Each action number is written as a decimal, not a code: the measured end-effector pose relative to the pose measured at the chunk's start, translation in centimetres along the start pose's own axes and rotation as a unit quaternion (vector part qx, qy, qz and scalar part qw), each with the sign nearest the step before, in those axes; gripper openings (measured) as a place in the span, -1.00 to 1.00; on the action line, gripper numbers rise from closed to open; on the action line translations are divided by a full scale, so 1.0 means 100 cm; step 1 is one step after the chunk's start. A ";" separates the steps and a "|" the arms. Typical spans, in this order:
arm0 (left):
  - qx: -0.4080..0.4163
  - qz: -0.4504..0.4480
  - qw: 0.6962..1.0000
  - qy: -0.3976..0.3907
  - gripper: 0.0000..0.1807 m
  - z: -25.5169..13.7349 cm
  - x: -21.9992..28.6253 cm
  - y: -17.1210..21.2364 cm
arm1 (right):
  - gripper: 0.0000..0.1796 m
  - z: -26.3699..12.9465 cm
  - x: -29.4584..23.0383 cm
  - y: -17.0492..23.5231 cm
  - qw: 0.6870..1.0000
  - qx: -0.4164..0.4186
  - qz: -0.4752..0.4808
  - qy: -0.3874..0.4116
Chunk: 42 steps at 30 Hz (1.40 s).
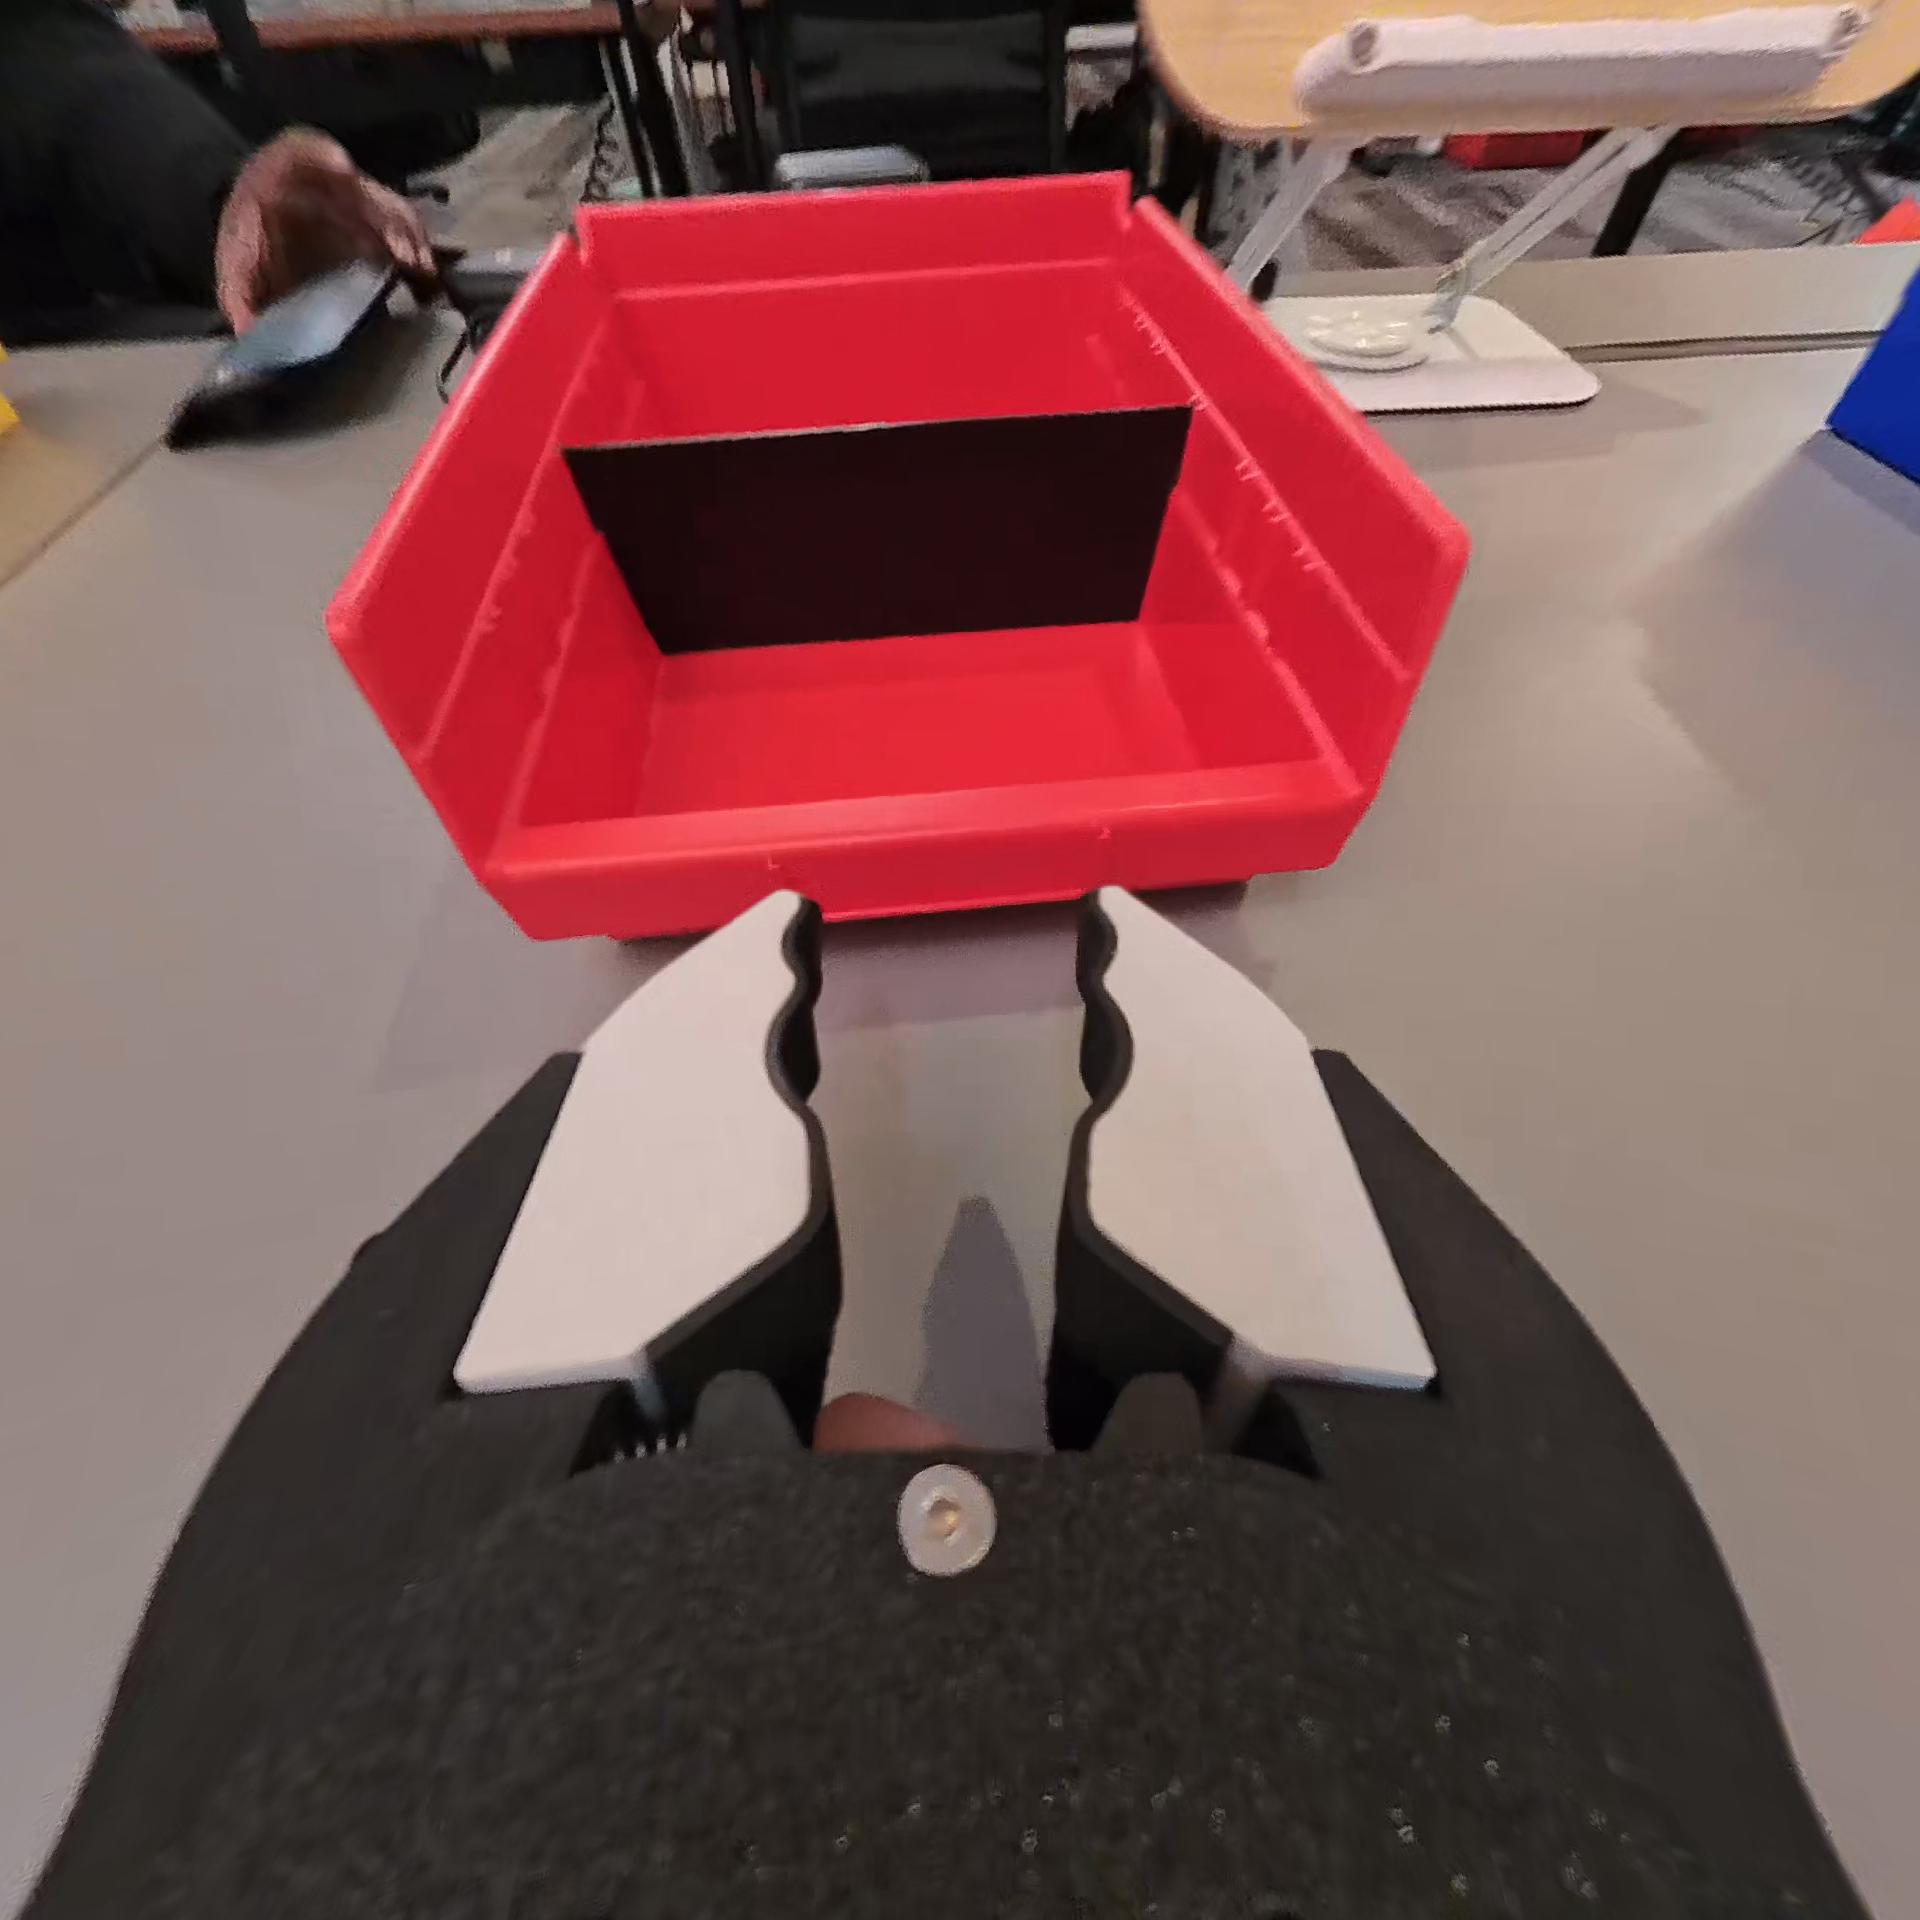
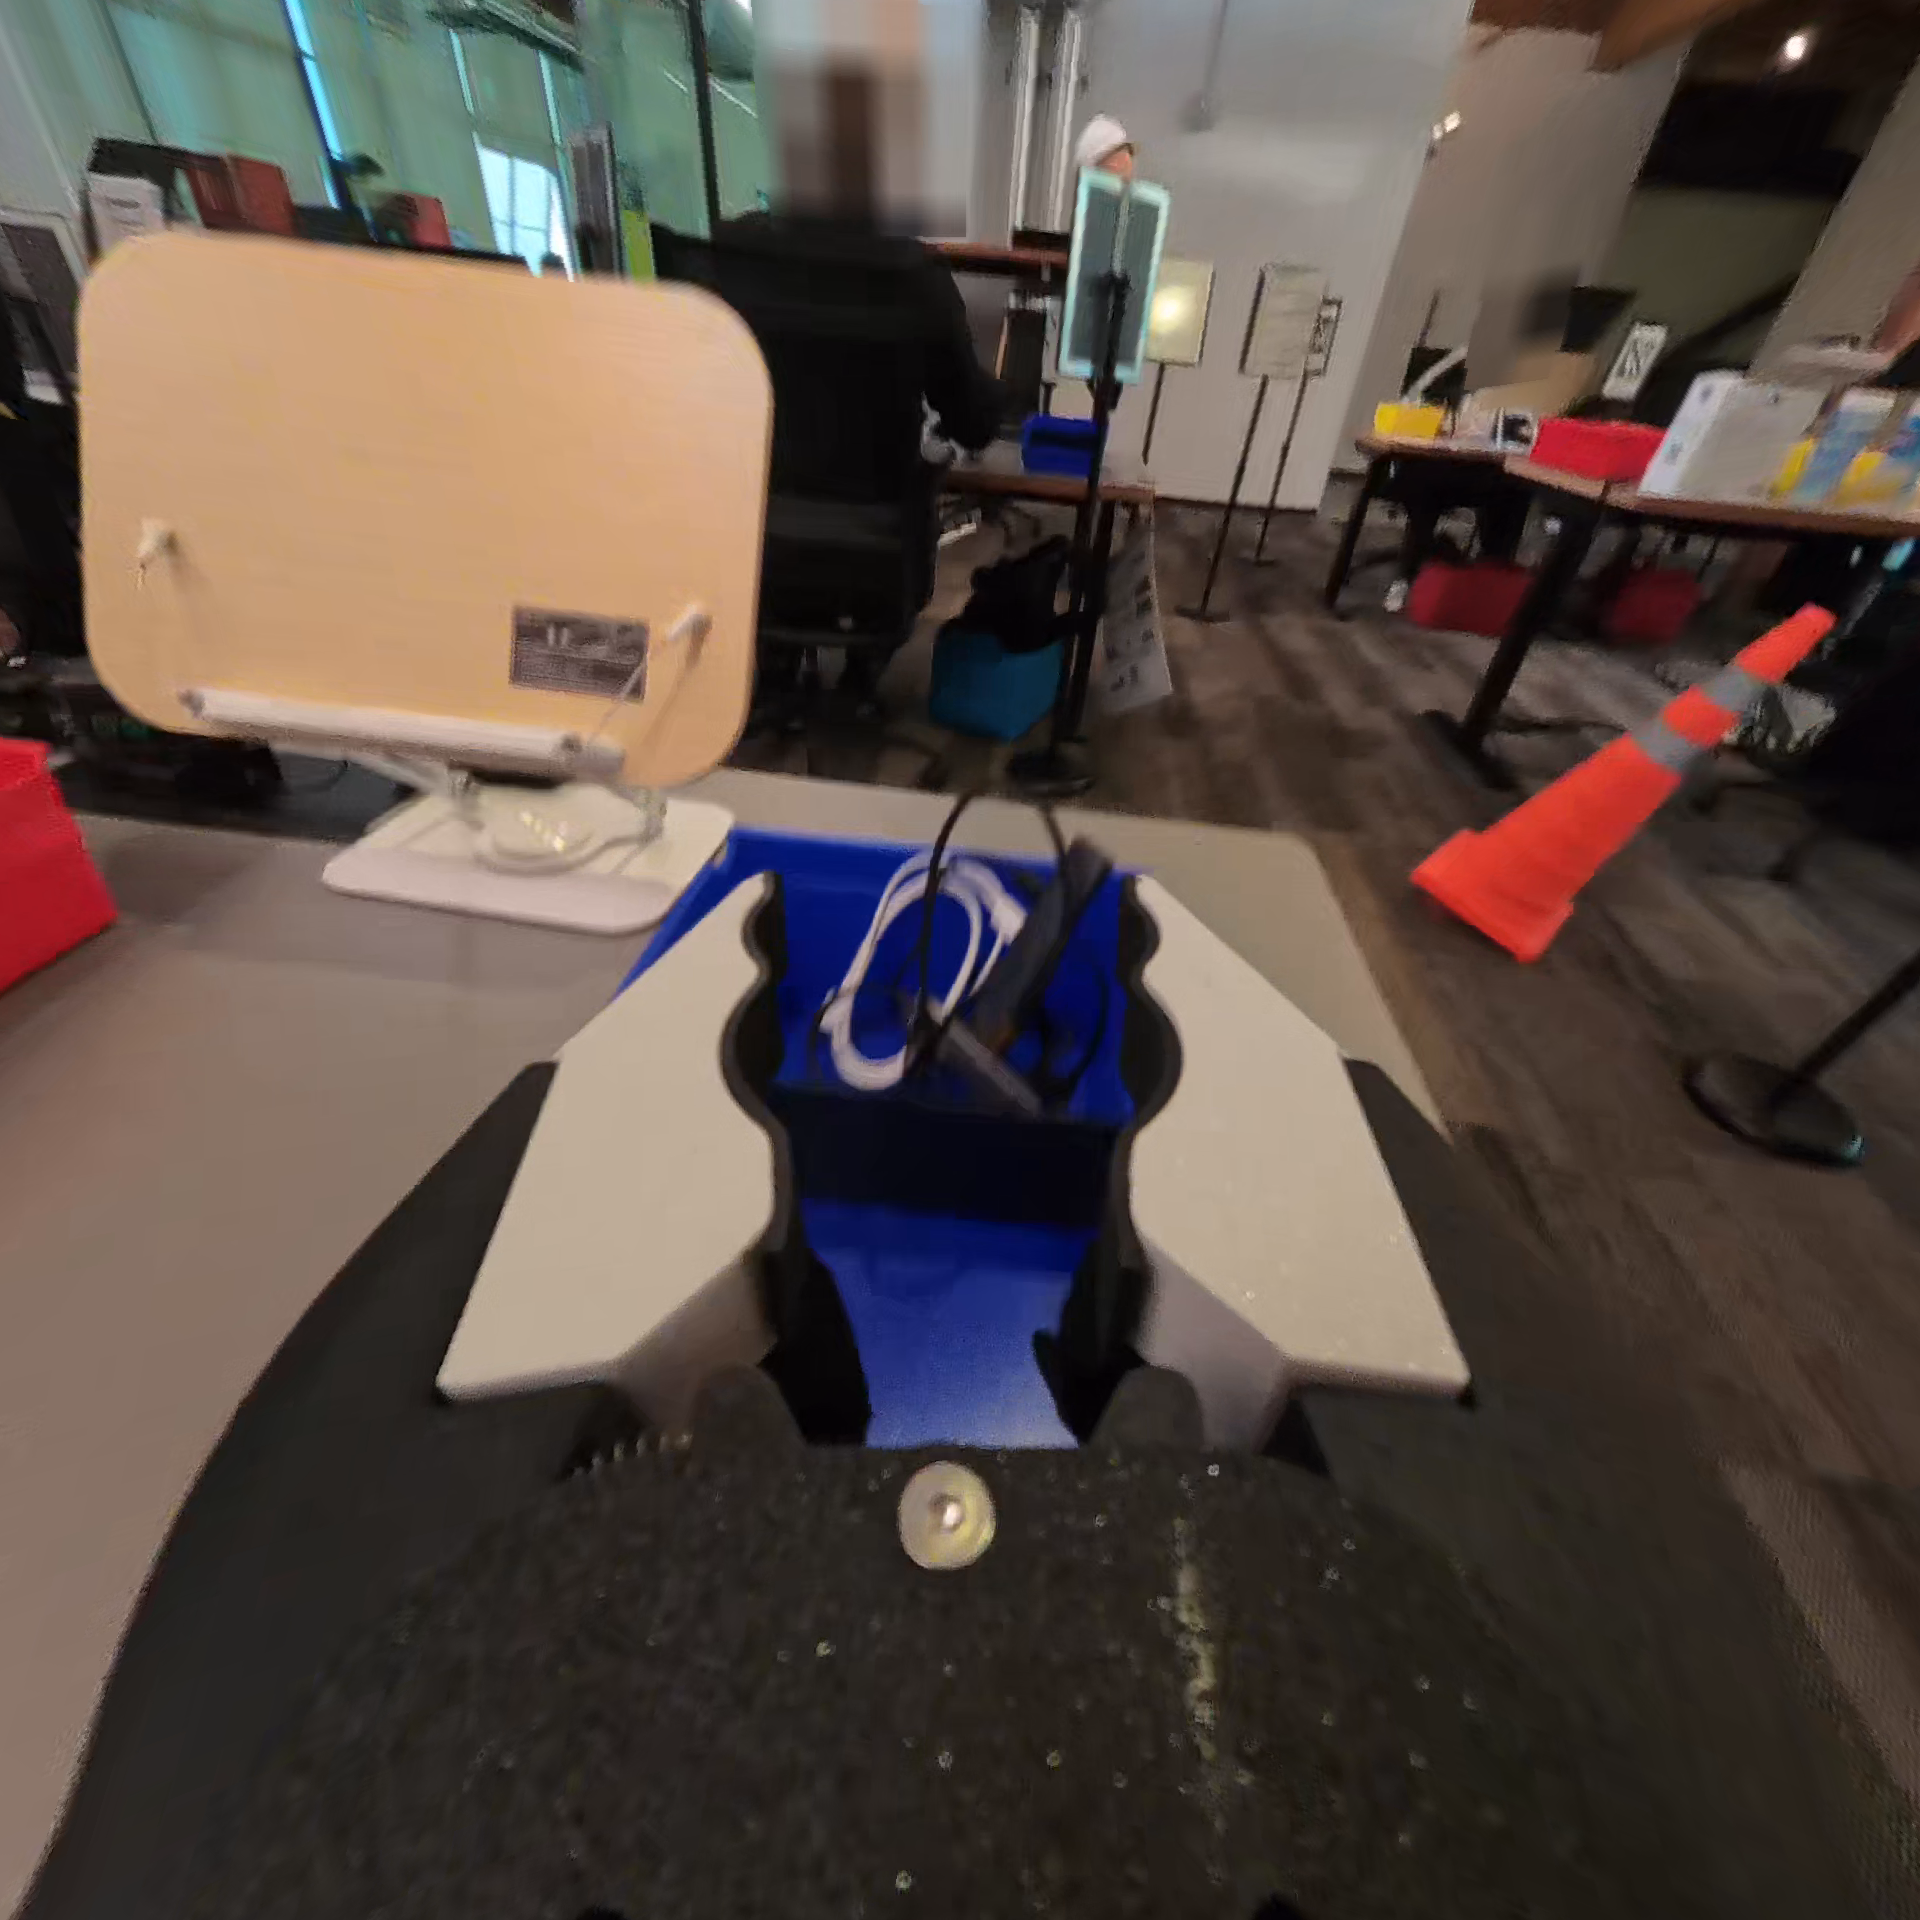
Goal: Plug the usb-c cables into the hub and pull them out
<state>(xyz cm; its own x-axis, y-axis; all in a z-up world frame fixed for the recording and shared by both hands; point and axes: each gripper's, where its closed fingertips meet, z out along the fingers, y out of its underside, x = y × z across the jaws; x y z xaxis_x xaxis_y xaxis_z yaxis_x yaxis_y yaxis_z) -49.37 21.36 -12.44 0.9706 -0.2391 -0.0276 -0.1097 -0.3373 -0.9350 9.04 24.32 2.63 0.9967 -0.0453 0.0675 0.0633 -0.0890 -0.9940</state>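
The right gripper [image 2: 948, 935] hangs over the blue bin [image 2: 940, 1320], jaws apart and empty. The cables [image 2: 904, 977] lie coiled in the bin's far compartment, with what may be the hub beside them. Best to dip past the divider and pinch one cable near its plug. The left gripper [image 1: 945, 925], also apart, waits at the red bin [image 1: 883, 727].

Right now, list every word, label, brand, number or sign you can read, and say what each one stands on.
Nothing is legible in either view.
grey label on the tan board: print too blurred to read.
signs on floor stands: too small and blurred.
boxes on the far table: markings blurred.
red bin: no lettering visible.
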 end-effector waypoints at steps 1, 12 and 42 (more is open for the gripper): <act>-0.009 -0.009 1.000 -0.002 -0.49 0.002 -0.004 0.002 | -0.29 -0.013 -0.008 0.020 1.000 -0.017 0.014 0.002; -0.028 -0.043 0.999 0.004 -0.54 0.009 -0.004 0.002 | -0.29 -0.063 -0.053 0.138 0.996 -0.084 0.015 0.018; -0.034 0.011 0.999 0.026 -0.41 0.013 0.033 0.007 | -0.23 -0.046 -0.138 0.126 0.988 -0.091 0.014 -0.127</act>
<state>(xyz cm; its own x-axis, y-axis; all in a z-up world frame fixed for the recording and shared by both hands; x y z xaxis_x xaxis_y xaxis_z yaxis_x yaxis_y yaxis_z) -45.95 21.57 -13.63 0.9556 -0.2935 -0.0276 -0.1465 -0.3918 -0.9083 -4.20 19.26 -10.42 0.9802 0.1978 -0.0070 0.0474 -0.2689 -0.9620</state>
